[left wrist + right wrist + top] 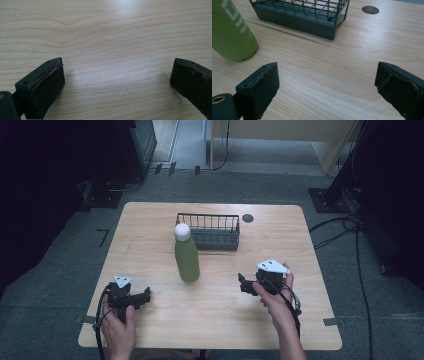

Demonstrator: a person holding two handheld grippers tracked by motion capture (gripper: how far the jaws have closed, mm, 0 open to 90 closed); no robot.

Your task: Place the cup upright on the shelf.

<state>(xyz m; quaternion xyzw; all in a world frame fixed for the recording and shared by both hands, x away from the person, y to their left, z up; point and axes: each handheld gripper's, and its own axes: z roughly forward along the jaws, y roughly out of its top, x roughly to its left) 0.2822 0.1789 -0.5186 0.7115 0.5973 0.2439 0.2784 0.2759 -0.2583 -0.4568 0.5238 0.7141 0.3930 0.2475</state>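
Green bottle (187, 257) stands before wire basket (209, 232); both grippers' fingers (260, 86) spread, grasping nothing.

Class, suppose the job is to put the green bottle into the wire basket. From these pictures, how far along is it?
Done: nothing yet. The green bottle stands upright on the table, in front of the wire basket, which looks empty.
In hand: nothing. The left claw and right claw are both open, apart from the bottle.
Left: grasp the bottle, lift it, set it in the basket.

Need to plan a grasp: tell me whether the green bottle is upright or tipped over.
Upright. The green bottle stands on its base on the table, white cap on top, just in front of the wire basket.
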